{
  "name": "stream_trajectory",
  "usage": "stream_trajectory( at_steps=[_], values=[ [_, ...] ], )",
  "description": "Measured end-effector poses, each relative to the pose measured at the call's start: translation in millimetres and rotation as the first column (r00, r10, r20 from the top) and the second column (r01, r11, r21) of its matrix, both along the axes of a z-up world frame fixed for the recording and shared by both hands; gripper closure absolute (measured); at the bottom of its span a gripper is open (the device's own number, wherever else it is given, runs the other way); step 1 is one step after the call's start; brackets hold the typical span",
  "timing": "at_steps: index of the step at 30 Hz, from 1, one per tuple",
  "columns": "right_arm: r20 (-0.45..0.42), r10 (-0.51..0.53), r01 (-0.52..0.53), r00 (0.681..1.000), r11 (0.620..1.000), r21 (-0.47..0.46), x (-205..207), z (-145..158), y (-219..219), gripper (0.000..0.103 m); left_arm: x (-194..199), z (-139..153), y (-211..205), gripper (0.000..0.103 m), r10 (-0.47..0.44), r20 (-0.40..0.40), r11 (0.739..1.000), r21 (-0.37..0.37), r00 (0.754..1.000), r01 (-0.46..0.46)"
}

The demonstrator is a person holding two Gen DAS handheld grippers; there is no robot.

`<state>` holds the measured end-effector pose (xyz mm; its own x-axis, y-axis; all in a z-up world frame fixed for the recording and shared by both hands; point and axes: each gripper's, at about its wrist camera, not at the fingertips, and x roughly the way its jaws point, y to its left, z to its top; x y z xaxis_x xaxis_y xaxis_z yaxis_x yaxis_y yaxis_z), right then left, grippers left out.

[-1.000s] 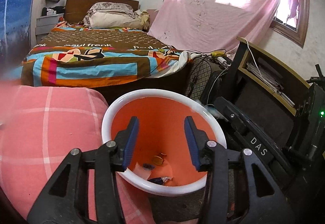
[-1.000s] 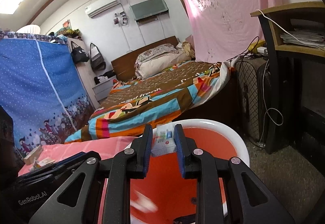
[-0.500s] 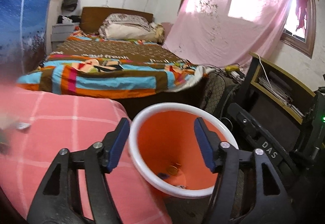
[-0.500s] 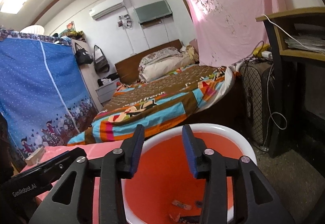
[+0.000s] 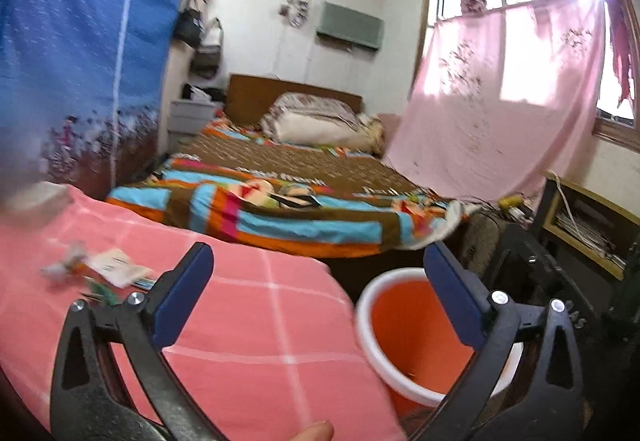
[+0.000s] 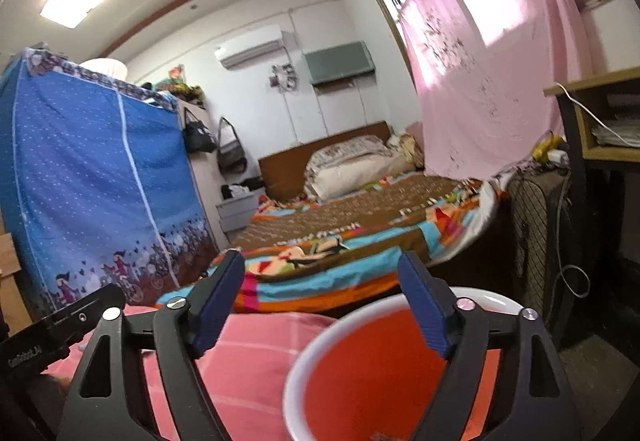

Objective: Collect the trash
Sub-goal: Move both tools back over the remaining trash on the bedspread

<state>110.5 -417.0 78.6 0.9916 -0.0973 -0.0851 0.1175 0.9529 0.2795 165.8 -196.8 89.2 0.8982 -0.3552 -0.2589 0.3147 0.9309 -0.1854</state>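
Note:
An orange bin with a white rim [image 5: 416,337] stands beside the pink checked tablecloth [image 5: 260,341]; the right wrist view shows the same bin [image 6: 360,365] low and close. My left gripper [image 5: 318,265] hangs over the cloth's edge, its jaws opening wide with nothing between them. Scraps of paper and wrappers [image 5: 112,267] lie on the cloth to its left, blurred. My right gripper [image 6: 322,277] sits just above the bin's rim, jaws opening, empty. The other gripper's black body [image 6: 60,325] shows at the left of the right wrist view.
A bed with a striped cover [image 5: 288,201] lies beyond the table. A blue fabric wardrobe [image 5: 80,53] stands left, a dark desk with papers [image 5: 588,225] and cables right. A pink curtain [image 5: 500,101] hangs over the window. A fingertip [image 5: 316,431] shows at the bottom.
The right gripper let a small white packet drop into the bin and opened. The left gripper opened wide and swung left from over the bin toward the pink cloth.

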Motion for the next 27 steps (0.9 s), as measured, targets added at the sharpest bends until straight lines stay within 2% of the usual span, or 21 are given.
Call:
stream_trajectory(
  at_steps=[2, 4, 8, 15, 20, 27],
  values=[
    [0.044, 0.01, -0.009, 0.999, 1.0, -0.009, -3, 3, 9, 0.006, -3, 2, 13, 0.0, 0.041, 0.025, 0.999, 0.0, 0.999, -0.041],
    [0.078, 0.017, -0.016, 0.997, 1.0, -0.019, -5, 7, 19, 0.0, -7, 3, 28, 0.0, 0.075, 0.051, 0.997, 0.002, 0.996, -0.075],
    [0.148, 0.057, -0.048, 0.987, 0.997, -0.06, -7, 14, 41, 0.0, -14, 6, 51, 0.0, 0.139, 0.102, 0.99, 0.013, 0.985, -0.141],
    [0.209, 0.135, -0.115, 0.969, 0.988, -0.103, -2, 18, 78, 0.0, -22, 7, 96, 0.0, 0.23, 0.156, 0.972, 0.02, 0.961, -0.236],
    [0.225, 0.187, -0.161, 0.956, 0.979, -0.128, 4, 16, 105, 0.0, -27, 4, 127, 0.0, 0.287, 0.178, 0.954, 0.036, 0.941, -0.298],
    [0.201, 0.254, -0.223, 0.946, 0.961, -0.162, 18, 11, 140, 0.0, -27, -4, 164, 0.0, 0.35, 0.184, 0.93, 0.05, 0.918, -0.364]
  ],
)
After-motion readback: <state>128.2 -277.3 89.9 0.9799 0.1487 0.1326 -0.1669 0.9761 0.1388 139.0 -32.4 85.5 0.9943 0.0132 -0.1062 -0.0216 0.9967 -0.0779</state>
